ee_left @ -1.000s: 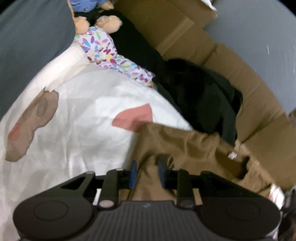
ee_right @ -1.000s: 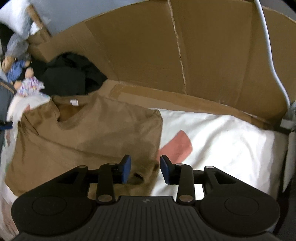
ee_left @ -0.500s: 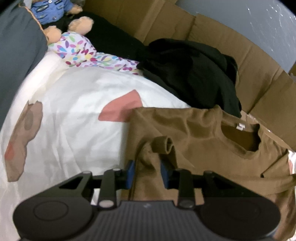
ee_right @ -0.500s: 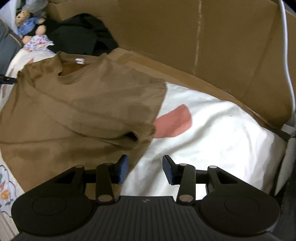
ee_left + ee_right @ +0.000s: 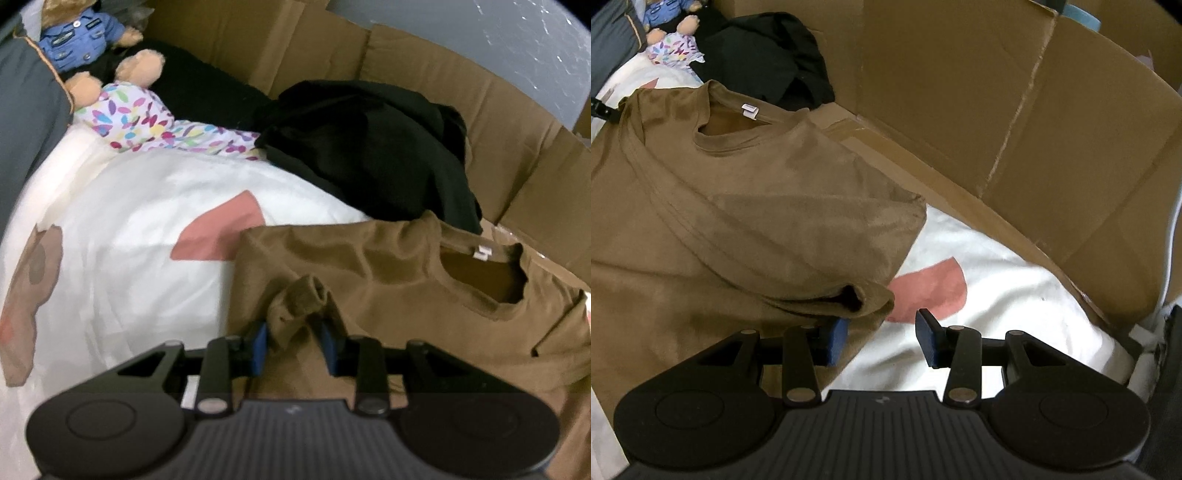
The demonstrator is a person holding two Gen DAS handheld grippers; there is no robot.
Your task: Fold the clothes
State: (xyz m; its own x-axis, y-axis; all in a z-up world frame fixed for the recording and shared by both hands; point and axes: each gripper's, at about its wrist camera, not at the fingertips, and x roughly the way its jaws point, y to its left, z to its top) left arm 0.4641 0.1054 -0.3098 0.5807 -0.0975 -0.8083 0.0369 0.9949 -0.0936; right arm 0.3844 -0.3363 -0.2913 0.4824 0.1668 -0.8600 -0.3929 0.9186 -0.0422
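The left gripper [image 5: 293, 341] has its jaws parted around a bunched sleeve of the brown cotton T-shirt [image 5: 720, 206], which lies flat on the white printed bedsheet [image 5: 122, 236] (collar toward the cardboard wall [image 5: 960, 92]). The right gripper [image 5: 881, 338], spread wide, holds nothing beside the other sleeve's hem; bare sheet lies rightward.
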